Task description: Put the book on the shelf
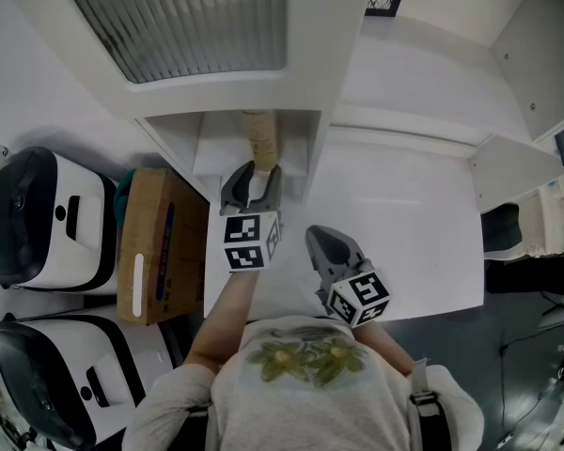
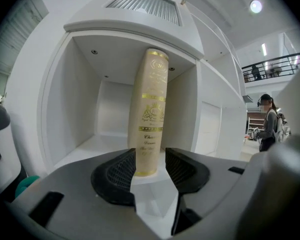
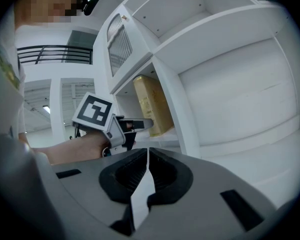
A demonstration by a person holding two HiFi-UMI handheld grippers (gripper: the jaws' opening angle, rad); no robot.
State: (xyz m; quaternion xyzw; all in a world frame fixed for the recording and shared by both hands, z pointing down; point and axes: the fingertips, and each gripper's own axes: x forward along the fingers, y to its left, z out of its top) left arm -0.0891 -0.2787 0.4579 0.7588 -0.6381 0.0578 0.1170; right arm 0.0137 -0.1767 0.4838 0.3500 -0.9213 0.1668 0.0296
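The book [image 2: 150,114] stands upright in the shelf [image 2: 80,149], at twelve o'clock from the left claw [image 2: 150,166]. Its half-open jaws seem to pinch the foot of the spine, likely to steady it. The right claw [image 3: 146,171], at four o'clock, is closed and empty. The book's covers are hidden.

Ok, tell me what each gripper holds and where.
Right gripper: shut, empty. Left gripper: jaws flank the upright book at its lower spine; whether they press it cannot be told.
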